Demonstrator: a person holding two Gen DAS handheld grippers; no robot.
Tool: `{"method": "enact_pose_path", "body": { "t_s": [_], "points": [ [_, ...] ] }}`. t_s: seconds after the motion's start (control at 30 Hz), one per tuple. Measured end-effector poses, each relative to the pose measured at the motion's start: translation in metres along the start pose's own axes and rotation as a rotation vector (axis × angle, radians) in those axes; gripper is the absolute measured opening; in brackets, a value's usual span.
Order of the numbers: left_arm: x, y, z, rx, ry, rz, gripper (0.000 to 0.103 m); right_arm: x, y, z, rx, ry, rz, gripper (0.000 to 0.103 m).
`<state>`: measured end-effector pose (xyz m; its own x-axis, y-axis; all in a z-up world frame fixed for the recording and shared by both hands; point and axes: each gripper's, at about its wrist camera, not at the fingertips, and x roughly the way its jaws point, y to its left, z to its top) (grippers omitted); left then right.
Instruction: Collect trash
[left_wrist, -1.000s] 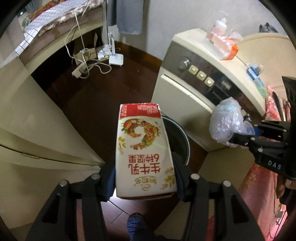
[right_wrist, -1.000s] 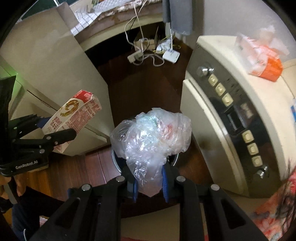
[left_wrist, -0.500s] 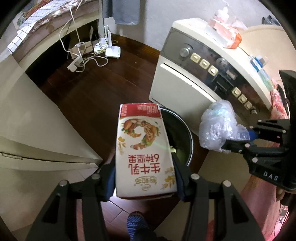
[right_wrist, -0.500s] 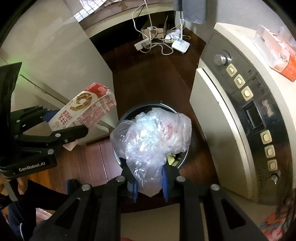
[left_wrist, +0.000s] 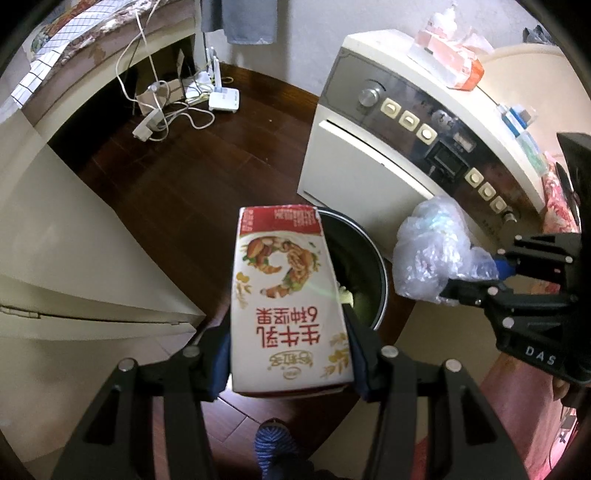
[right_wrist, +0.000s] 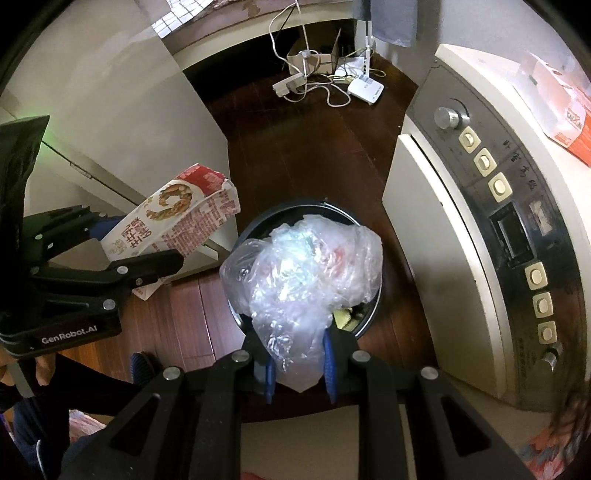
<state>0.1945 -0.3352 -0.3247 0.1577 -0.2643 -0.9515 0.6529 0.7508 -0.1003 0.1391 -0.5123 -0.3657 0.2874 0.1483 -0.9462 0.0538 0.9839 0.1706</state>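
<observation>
Both my hand-held grippers point steeply down over the dark bin (right_wrist: 369, 236) on the floor. Left hand-held gripper (left_wrist: 288, 354) clamps a red-and-white milk carton (left_wrist: 284, 295); right hand-held gripper (right_wrist: 299, 365) pinches a crumpled clear plastic bag (right_wrist: 303, 273). Both are lower than a second ago, the bin now fuller in view.

Carton (left_wrist: 288, 295) and bag (right_wrist: 303, 273) above bin (right_wrist: 255, 227)

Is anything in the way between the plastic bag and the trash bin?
Nothing visible. The plastic bag hangs from the right gripper right over the open trash bin; the milk carton is off to the side.
</observation>
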Motion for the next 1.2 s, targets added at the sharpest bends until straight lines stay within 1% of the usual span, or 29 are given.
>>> {"method": "enact_pose_path", "body": {
  "t_s": [0.13,0.23,0.3,0.43,0.53,0.57,0.6,0.63,0.67,0.7,0.73,0.77,0.83,0.9,0.97,1.0,1.03,1.07,1.1,1.2],
  "points": [
    [0.004,0.001,-0.001,0.003,0.012,-0.004,0.053,0.005,0.002,-0.001,-0.014,0.019,0.003,0.022],
    [0.012,-0.002,-0.004,0.022,0.032,-0.028,0.053,0.011,0.001,-0.002,-0.030,0.032,0.006,0.022],
    [0.019,-0.004,-0.005,0.033,0.044,-0.030,0.053,0.018,0.001,-0.004,-0.042,0.046,0.001,0.022],
    [0.033,-0.004,-0.006,0.040,0.074,-0.056,0.054,0.036,-0.001,-0.005,-0.087,0.085,0.008,0.022],
    [0.036,-0.002,-0.008,0.048,0.081,-0.057,0.054,0.046,-0.001,-0.004,-0.113,0.106,0.018,0.022],
    [0.038,0.000,-0.008,0.042,0.083,-0.069,0.054,0.049,-0.001,-0.003,-0.121,0.111,0.023,0.022],
    [0.039,0.000,-0.009,0.040,0.085,-0.078,0.055,0.051,0.000,-0.002,-0.125,0.115,0.026,0.022],
    [0.041,0.001,-0.009,0.045,0.083,-0.074,0.063,0.055,0.000,-0.002,-0.139,0.121,0.036,0.024],
    [0.041,0.002,-0.008,0.038,0.075,-0.073,0.071,0.059,0.000,-0.001,-0.156,0.116,0.022,0.028],
    [0.039,0.004,-0.008,0.018,0.058,-0.083,0.088,0.062,-0.003,0.000,-0.155,0.110,0.001,0.055],
    [0.037,0.005,-0.008,0.004,0.039,-0.086,0.093,0.063,-0.007,0.001,-0.152,0.103,0.002,0.085],
    [0.035,0.006,-0.007,-0.003,0.032,-0.072,0.093,0.062,-0.011,0.001,-0.146,0.092,-0.007,0.090],
    [0.033,0.007,-0.007,-0.021,0.023,-0.069,0.093,0.060,-0.023,0.002,-0.114,0.093,-0.034,0.090],
    [0.029,0.008,-0.007,-0.012,0.007,-0.031,0.093,0.053,-0.034,0.001,-0.081,0.079,-0.050,0.090],
    [0.023,0.010,-0.008,-0.015,-0.006,-0.012,0.093,0.041,-0.042,-0.001,-0.046,0.062,-0.071,0.091],
    [0.018,0.010,-0.008,-0.016,-0.023,0.020,0.093,0.037,-0.043,-0.002,-0.034,0.057,-0.077,0.097],
    [0.014,0.010,-0.009,-0.021,-0.035,0.032,0.093,0.030,-0.045,-0.003,-0.012,0.045,-0.089,0.103],
    [0.011,0.013,-0.008,-0.029,-0.041,0.035,0.093,0.025,-0.046,-0.004,0.004,0.035,-0.104,0.103],
    [0.005,0.014,-0.008,-0.045,-0.055,0.056,0.093,0.020,-0.045,-0.004,0.019,0.025,-0.108,0.103],
    [-0.010,0.011,-0.008,-0.056,-0.071,0.070,0.093,-0.005,-0.042,-0.008,0.080,-0.021,-0.112,0.103]
  ]
}}
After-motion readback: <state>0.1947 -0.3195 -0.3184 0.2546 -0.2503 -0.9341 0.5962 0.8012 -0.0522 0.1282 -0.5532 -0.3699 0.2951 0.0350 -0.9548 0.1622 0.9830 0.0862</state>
